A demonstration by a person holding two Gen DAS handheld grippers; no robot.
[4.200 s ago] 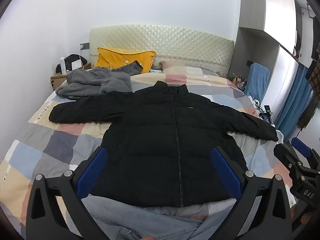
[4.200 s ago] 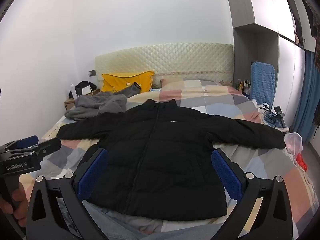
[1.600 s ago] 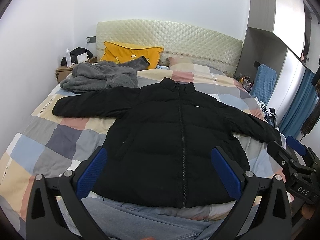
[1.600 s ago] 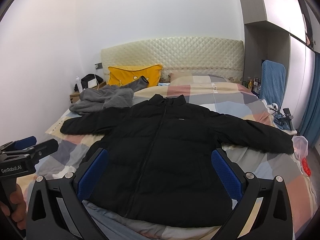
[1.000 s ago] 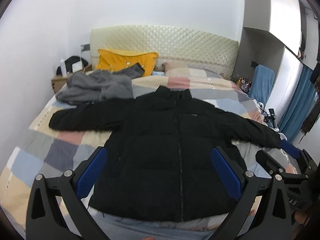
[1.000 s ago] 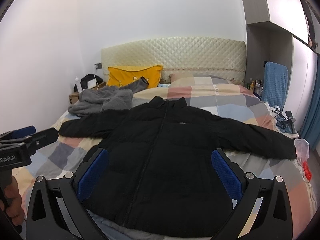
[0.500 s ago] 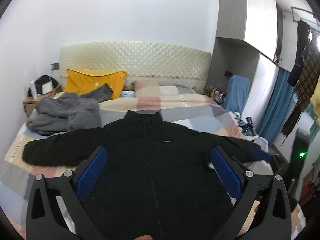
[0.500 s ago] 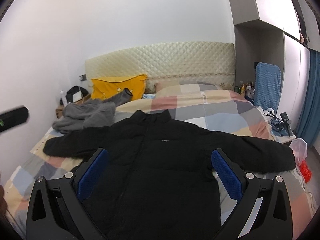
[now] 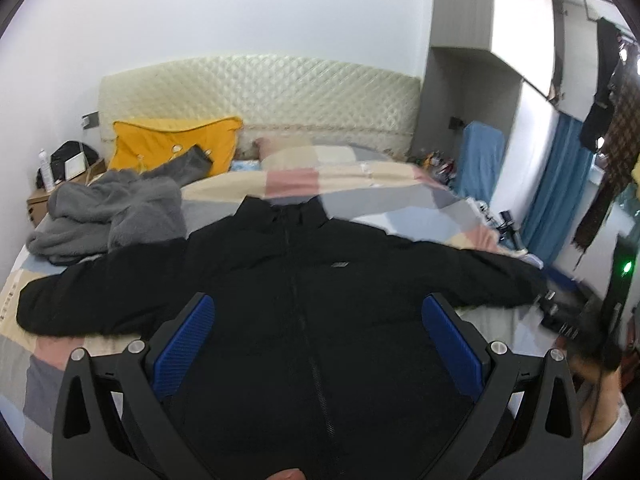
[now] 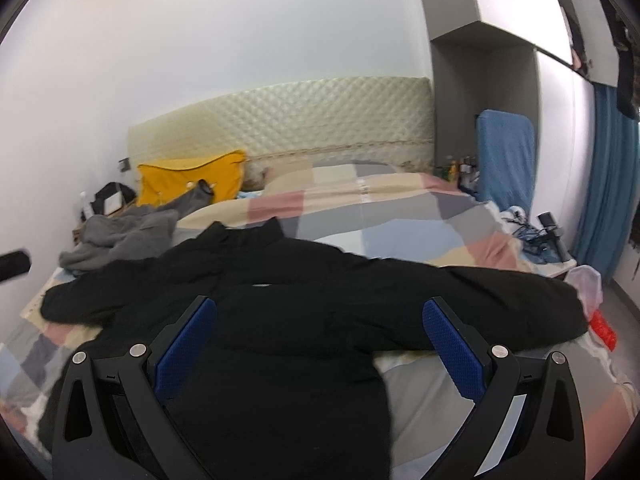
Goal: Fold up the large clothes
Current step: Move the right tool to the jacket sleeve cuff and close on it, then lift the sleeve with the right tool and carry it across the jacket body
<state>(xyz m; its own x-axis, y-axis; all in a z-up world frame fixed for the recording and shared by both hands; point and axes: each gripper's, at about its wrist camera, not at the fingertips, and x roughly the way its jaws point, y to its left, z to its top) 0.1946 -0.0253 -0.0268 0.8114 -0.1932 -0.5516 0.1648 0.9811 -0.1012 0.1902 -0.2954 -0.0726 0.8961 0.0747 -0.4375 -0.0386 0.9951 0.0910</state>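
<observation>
Black jacket (image 9: 312, 300), small unreadable chest label (image 9: 339, 265)

The jacket (image 9: 304, 304) lies spread across the bed (image 9: 400, 200), sleeves out to both sides. Behind its left sleeve sits a fleece garment (image 9: 116, 212); behind that, a pillow (image 9: 168, 142) leans against the headboard (image 9: 260, 92).

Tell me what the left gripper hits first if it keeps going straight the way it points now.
Most likely the black jacket: the open left gripper points at its zipped chest, spread flat on the bed. Nothing shows between them, though depth is unclear.
</observation>
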